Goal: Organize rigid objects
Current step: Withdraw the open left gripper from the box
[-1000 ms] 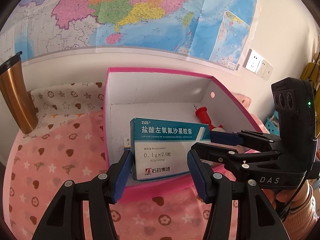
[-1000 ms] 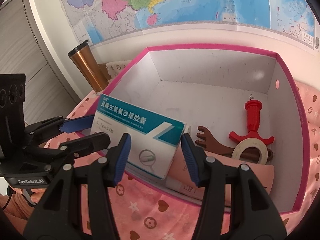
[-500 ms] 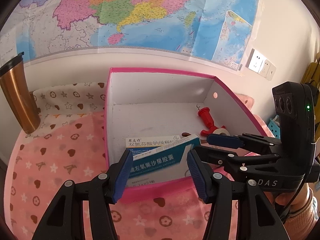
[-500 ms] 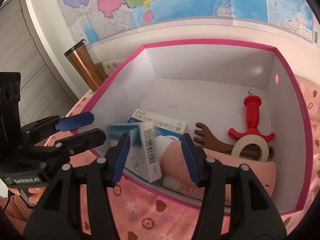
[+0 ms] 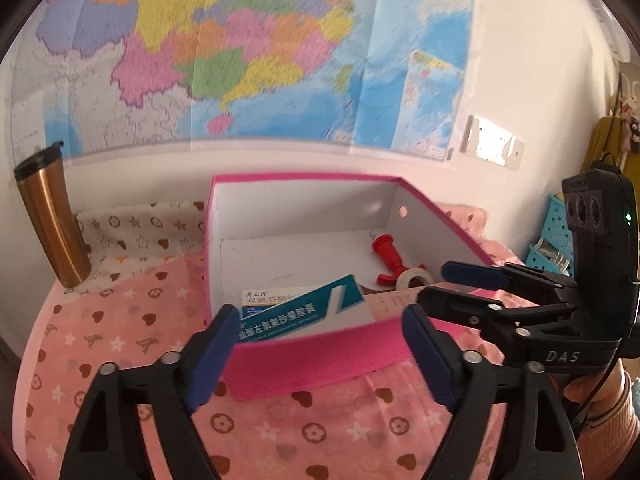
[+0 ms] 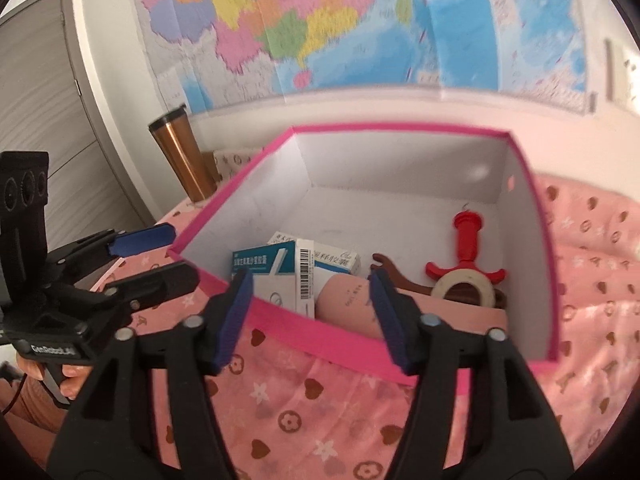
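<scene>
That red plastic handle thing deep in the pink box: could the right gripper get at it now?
Probably yes. The red plastic handle lies uncovered in the open-topped pink box, and the right gripper is open and empty; only the tape roll touches it.

Blurred by motion: wall map (image 5: 248, 52), its lettering unreadable. Half hidden behind pink box (image 5: 316, 354) front wall: teal medicine carton (image 5: 304, 314), second carton (image 5: 266, 298) under it showing only a strip. Brown fork-shaped tool (image 6: 396, 276) covered partly by tape roll (image 6: 466, 290). Cut off at lower edge: both tongs' handles.
</scene>
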{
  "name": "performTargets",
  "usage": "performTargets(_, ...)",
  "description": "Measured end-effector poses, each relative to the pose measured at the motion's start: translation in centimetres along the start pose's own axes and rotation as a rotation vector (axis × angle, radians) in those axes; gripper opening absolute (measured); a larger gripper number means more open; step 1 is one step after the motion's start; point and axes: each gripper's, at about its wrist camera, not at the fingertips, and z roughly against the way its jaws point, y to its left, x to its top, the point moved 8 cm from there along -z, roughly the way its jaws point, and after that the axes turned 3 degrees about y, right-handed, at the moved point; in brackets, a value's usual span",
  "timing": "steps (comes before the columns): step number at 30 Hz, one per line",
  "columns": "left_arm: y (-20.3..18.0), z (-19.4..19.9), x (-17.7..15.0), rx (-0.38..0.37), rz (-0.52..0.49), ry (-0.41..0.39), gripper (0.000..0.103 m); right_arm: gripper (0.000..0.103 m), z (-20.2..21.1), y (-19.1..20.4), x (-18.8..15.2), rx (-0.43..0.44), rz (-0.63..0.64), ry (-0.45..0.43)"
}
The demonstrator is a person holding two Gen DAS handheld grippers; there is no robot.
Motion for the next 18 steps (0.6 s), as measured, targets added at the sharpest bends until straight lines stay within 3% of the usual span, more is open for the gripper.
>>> performTargets(4, -0.6, 0.8, -1.1, 0.013, 0.009, -0.01, 0.086, 0.083, 2.2, 0.1, -1.5, -0.06, 0.019, -0.062)
performTargets(10, -0.5, 0.2, -3.8, 0.102, 0.052, 0.042, 0.086, 0.098, 3.9, 0.0, -5.1, -0.154, 0.012, -0.094)
performTargets(18, -1.3, 0.7, -6.1, 0.169, 0.031, 0.065, 0.086, 0.098, 4.5, 0.7, -7.8, -0.182, 0.018, -0.081)
